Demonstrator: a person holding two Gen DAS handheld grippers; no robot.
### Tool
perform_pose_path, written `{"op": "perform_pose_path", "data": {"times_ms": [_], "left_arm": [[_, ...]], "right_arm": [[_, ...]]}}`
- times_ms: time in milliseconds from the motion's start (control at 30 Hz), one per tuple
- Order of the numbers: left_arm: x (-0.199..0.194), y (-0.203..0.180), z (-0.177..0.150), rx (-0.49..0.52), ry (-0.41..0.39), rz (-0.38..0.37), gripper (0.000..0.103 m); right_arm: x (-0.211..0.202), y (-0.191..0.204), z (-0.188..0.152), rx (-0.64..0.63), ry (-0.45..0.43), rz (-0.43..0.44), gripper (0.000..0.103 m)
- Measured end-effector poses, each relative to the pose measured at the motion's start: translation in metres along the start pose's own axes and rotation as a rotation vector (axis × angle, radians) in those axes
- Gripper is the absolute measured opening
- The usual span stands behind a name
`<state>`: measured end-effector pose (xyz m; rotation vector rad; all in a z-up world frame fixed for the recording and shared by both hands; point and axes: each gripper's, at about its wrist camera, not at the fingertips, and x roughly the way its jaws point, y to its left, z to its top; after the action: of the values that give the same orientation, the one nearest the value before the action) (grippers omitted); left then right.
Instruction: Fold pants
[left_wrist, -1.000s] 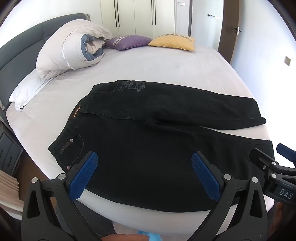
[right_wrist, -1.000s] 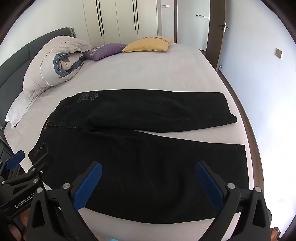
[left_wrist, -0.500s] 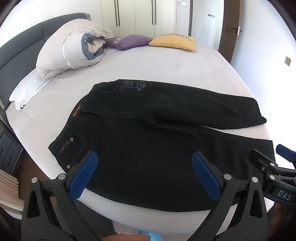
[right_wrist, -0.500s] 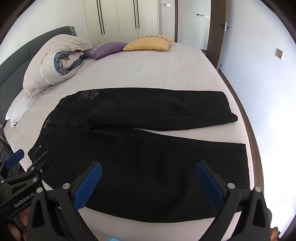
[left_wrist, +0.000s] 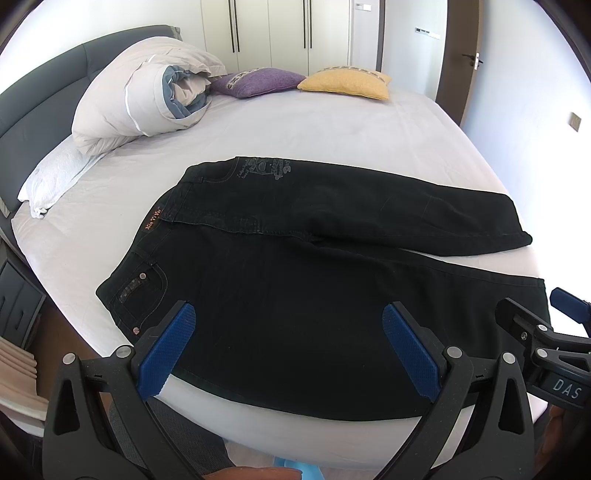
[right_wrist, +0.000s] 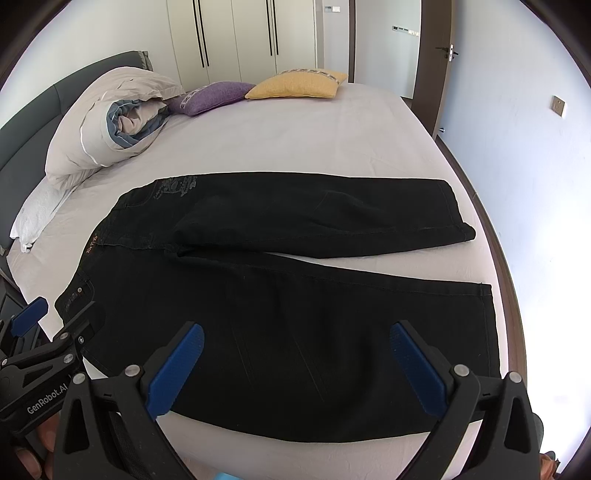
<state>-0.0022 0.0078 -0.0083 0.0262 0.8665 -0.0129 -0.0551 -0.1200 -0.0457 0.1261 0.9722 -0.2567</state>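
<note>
Fingers on both grippers, left (left_wrist: 284, 350) and right (right_wrist: 295, 365), are wide open, holding nothing. Pants (left_wrist: 314, 280) lie flat on the bed (left_wrist: 332, 125) just ahead, running sideways: waistband nearer left, cuffs nearer right.

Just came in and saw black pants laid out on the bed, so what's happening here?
A person holds a gripper in each hand over the pants, which lie spread flat on the bed, waist to the left, legs apart. The left gripper and the right gripper are both open and hold nothing. No fold has been made yet. A rolled duvet and two cushions sit at the far end.
</note>
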Motion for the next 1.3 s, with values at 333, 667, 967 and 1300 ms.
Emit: {"op": "perform_pose_path", "data": {"times_ms": [333,667,967,1300], "left_arm": [[0.0002,-0.0033,-0.0004,0.0,0.001,-0.001,0.103],[0.0004,-0.0025,-0.0034,0.0,0.001,0.002,0.103],[0.0005,-0.0044,-0.0012,0.002,0.003,0.002,0.103],[0.0008,-0.0042,-0.0014,0.002,0.004,0.001,0.103]], "right_arm": [[0.0002,-0.0001,0.001,-0.001,0.002,0.0,0.103],[0.0018,-0.0005,-0.0011,-0.001,0.004,0.002,0.103],[0.0018,0.0,-0.0007,-0.001,0.005,0.001,0.103],[0.0027,0.0014,-0.0027,-0.002,0.005,0.0,0.103]]}}
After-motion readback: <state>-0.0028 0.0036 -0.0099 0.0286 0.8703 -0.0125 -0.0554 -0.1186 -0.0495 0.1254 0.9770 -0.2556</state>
